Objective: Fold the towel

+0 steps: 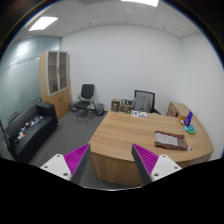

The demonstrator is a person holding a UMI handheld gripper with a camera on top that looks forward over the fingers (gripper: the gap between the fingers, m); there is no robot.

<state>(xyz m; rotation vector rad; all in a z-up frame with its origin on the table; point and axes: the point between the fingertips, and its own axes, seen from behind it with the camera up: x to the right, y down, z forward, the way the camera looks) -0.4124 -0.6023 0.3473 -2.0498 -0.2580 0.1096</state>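
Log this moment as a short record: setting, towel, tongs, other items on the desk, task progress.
setting: office room with a wooden desk
towel: folded-looking cloth lying on the desk, ahead of the tongs and toward the right finger
tongs: tongs open, raised well short of the desk, holding nothing
other items: small bottles near the desk's far right end
furniture: black sofa, chair, cabinet
task progress: towel not yet touched
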